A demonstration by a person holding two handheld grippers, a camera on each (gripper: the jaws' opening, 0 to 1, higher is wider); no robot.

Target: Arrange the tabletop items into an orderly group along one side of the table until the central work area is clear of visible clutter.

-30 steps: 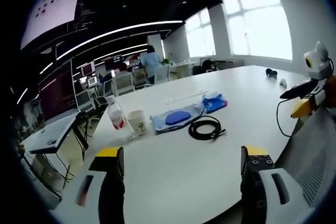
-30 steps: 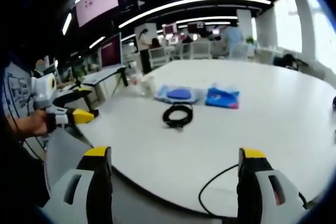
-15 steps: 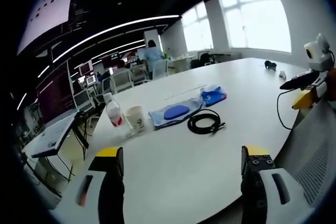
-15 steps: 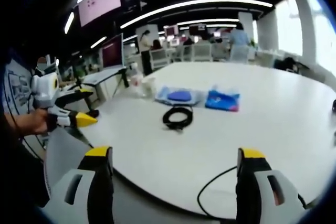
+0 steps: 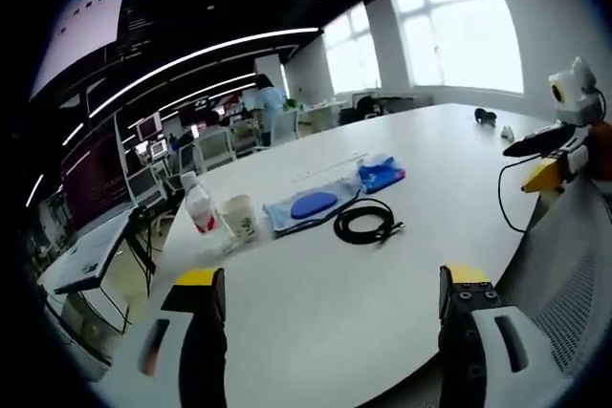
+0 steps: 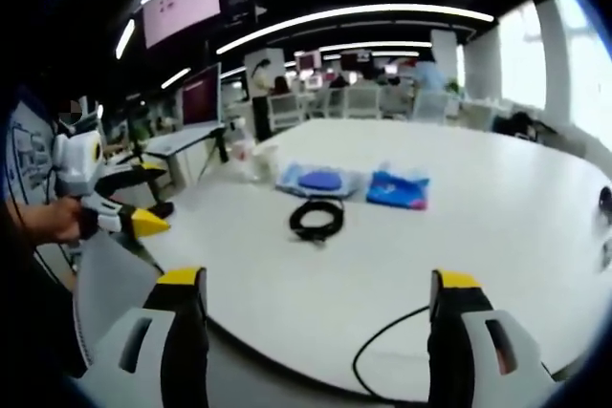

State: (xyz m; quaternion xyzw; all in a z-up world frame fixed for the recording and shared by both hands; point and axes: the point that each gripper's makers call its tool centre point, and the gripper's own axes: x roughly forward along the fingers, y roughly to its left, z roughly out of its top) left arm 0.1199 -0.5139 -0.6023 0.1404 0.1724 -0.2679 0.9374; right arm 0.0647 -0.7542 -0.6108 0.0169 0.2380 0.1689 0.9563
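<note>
An open-plan office with curved ceiling light strips, wall screens and bright windows surrounds a large white counter. In the left gripper view, the left tool stands with its yellow-tipped jaws wide apart, holding nothing and touching nothing, above the near edge of the counter. In the right gripper view, the right tool is likewise spread wide and empty, near the counter's rim, with a black cable running between its jaws. The task's things lie in a loose cluster toward the far side of the counter: a clear bottle with a red label stands upright just beside a paper cup; next to them a blue oval object rests on a pale blue cloth; a blue packet lies beyond the cloth's far end; a coiled black cord lies nearer the viewer, apart from the cloth. Small dark objects sit well apart at the far edge.
</note>
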